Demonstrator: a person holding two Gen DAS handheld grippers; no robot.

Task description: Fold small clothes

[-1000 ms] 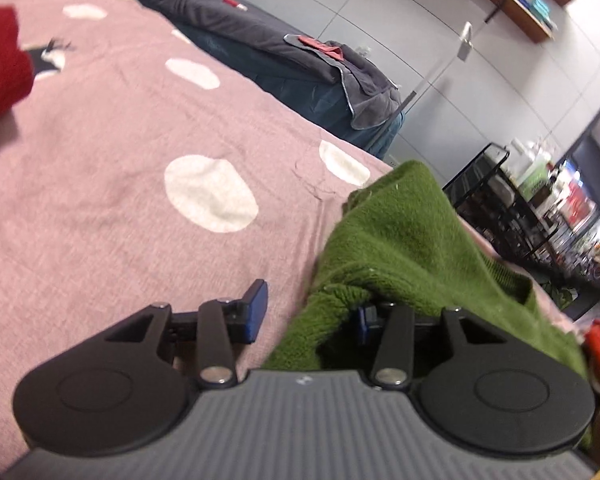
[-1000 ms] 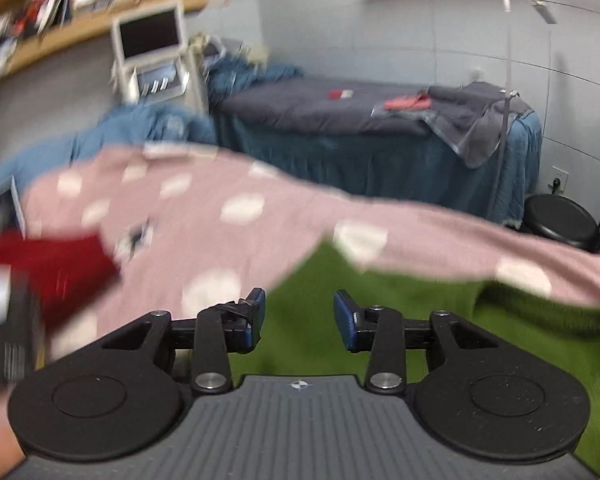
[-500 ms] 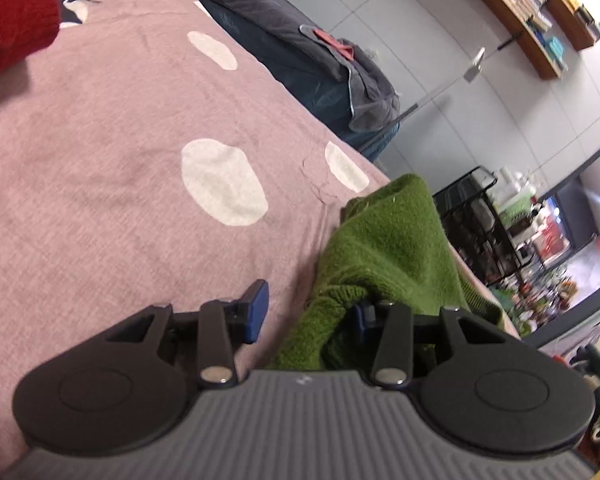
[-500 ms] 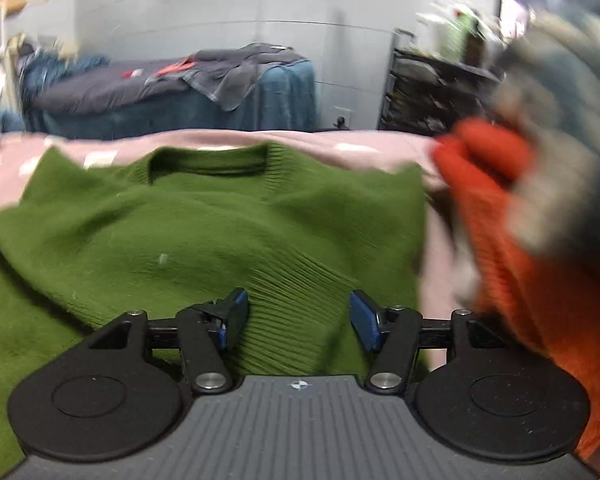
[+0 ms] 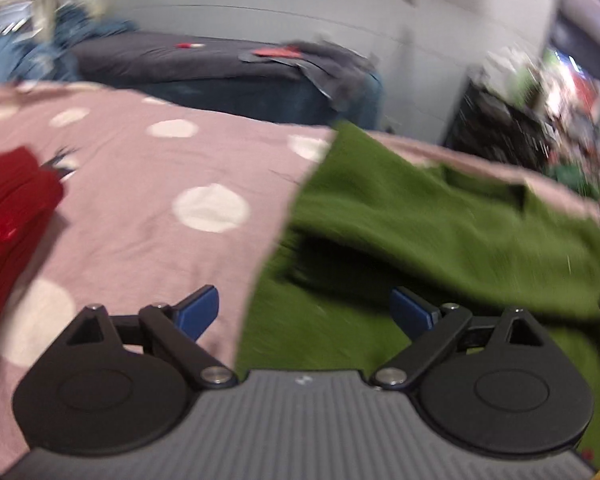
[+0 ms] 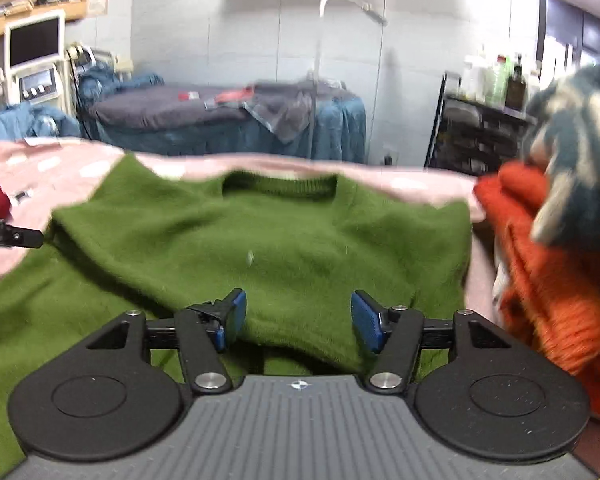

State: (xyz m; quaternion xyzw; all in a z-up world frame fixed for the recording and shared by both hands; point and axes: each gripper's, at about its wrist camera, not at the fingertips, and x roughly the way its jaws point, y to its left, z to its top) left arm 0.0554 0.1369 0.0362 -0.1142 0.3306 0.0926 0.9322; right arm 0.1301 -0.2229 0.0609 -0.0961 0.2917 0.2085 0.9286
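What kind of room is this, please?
Probably a beauty or treatment room, not a home: a treatment bed under dark covers, a machine with a screen and a cart of bottles.

One green sweater (image 6: 284,240) at centre, one red garment (image 5: 8,216) at nine o'clock, one orange knit (image 6: 540,264) at three o'clock, two grippers

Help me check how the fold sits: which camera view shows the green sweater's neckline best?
The right wrist view: the green sweater lies facing it, its ribbed neckline centred at the far edge on the pink spotted blanket. The left wrist view catches the sweater from the side, blurred, so the collar is only a faint notch.
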